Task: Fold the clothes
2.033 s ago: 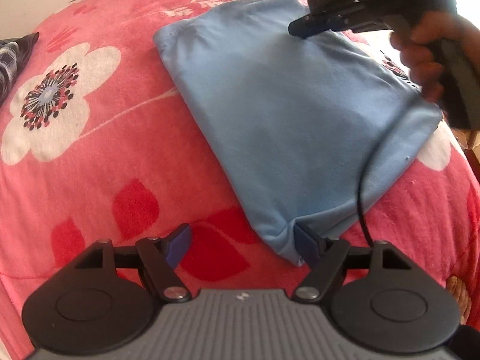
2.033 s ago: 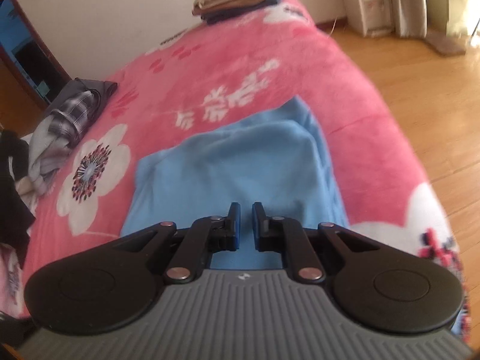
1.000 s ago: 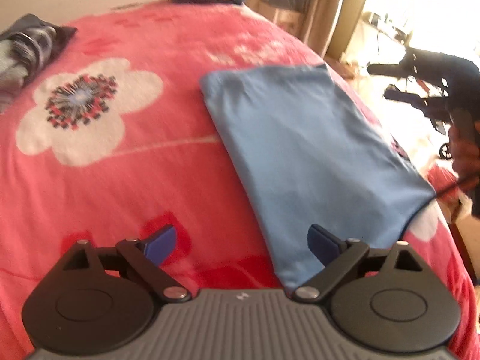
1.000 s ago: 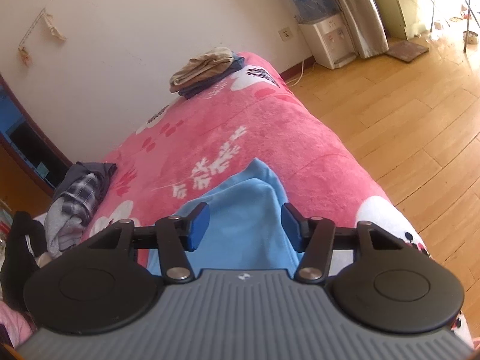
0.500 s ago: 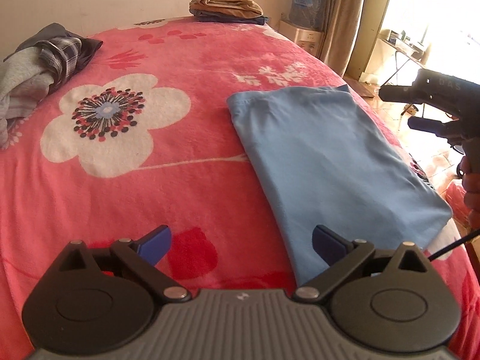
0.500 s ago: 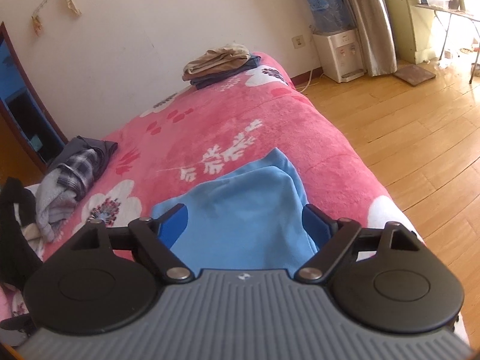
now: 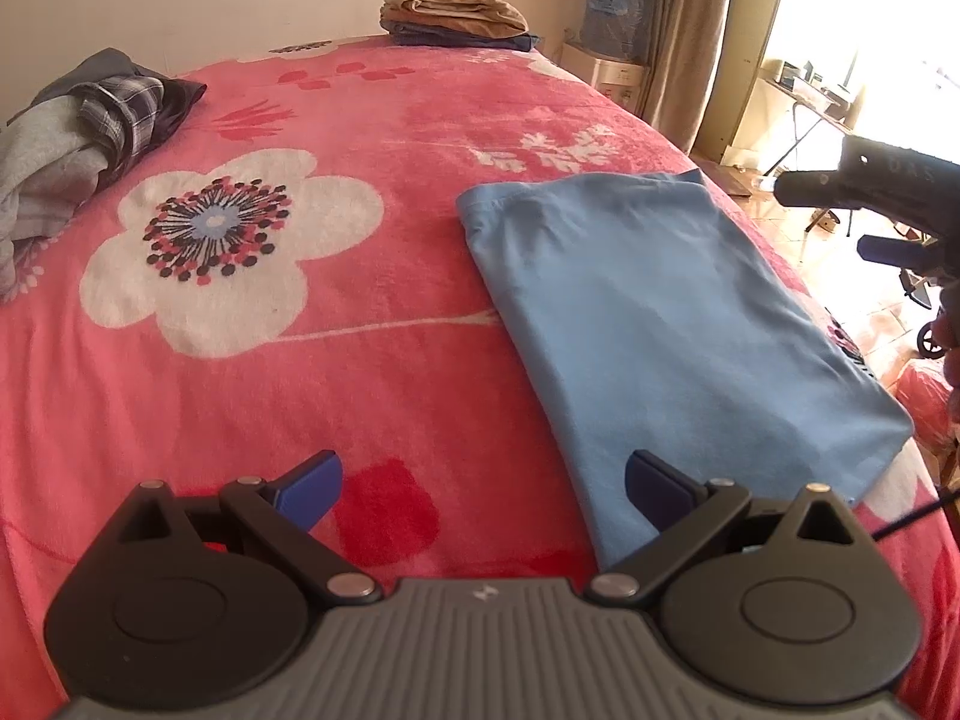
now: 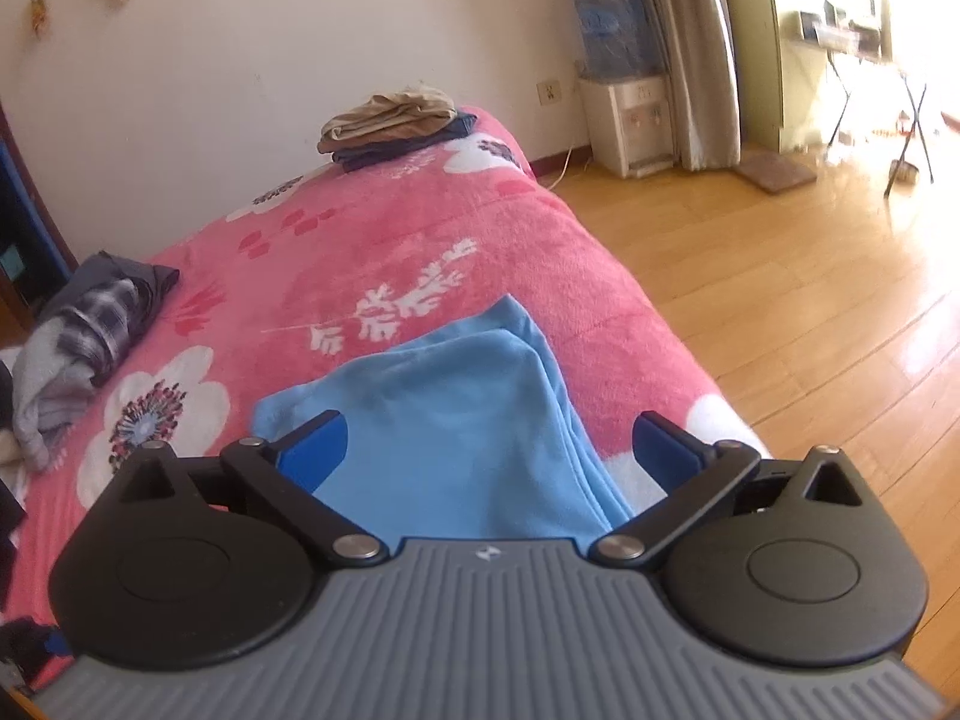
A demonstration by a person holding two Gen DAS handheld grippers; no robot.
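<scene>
your right gripper [image 8: 491, 450] has let go and lifted off the blue garment [image 7: 660, 324]; its jaws are opening wide, gripping nothing. the left gripper [image 7: 483, 483] is wide too, empty. the garment lies folded flat on the pink blanket [image 7: 360, 360], this fold apparently complete.

A home bedroom. Beyond the fingers spreads a bed under a pink floral blanket [image 7: 372, 360], with folded clothes [image 8: 390, 120] stacked at its far end and a crumpled clothes pile [image 7: 84, 126] far left. Right of the fingers lie wooden floorboards [image 8: 810, 300], a water dispenser [image 8: 624, 114] and curtains [image 8: 690, 48].
</scene>
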